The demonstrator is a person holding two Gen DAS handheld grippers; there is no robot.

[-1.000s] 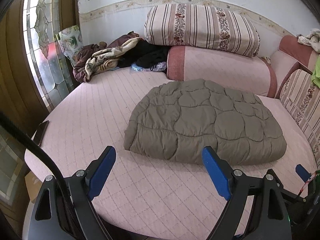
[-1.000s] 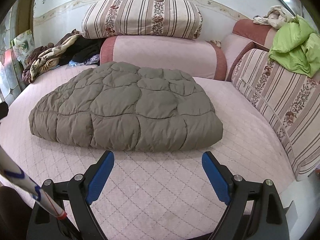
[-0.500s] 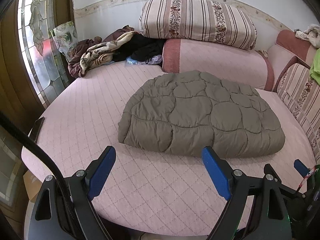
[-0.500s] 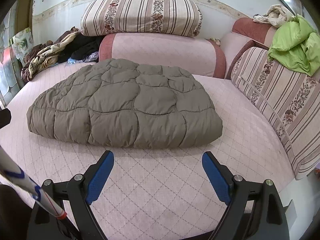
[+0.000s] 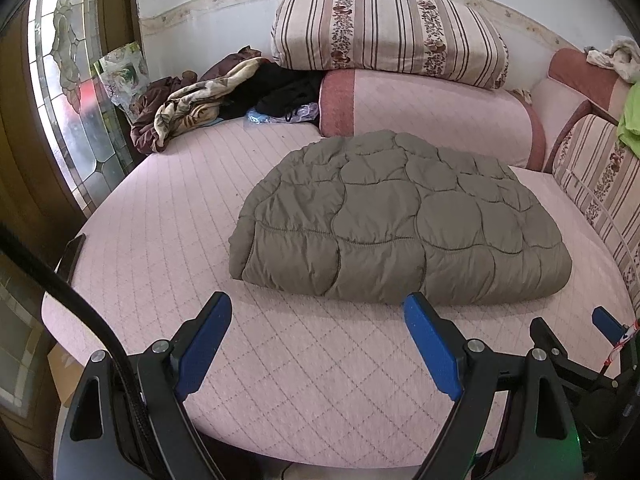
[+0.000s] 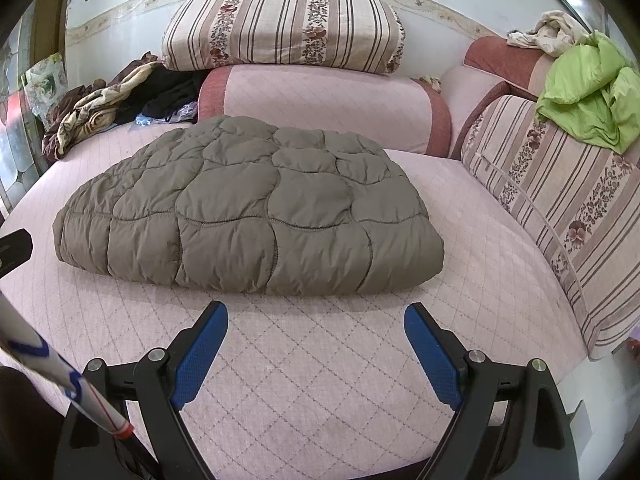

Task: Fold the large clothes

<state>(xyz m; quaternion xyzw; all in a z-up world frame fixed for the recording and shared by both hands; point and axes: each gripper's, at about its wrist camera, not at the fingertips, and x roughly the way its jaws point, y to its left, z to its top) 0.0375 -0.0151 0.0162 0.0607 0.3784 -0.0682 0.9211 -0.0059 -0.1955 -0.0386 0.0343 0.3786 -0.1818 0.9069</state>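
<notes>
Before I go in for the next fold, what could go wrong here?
The quilted jacket is thick and puffy; open jaws may pinch only the top layer, so the fold could spring apart. Both grippers, left and right, hover short of its near edge, so a low approach might snag the bed cover.

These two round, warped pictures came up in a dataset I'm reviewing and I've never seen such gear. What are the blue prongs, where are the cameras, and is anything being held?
Each picture comes from a fisheye camera mounted on a hand-held claw, looking forward along its two blue-padded fingers. One shows the left claw, the other the right claw. Both are open and hold nothing. Ahead, a folded grey-brown quilted jacket lies on a pink quilted bed. Striped cushions sit behind it, a pile of clothes lies at the far left, and a green garment is draped on the right.
</notes>
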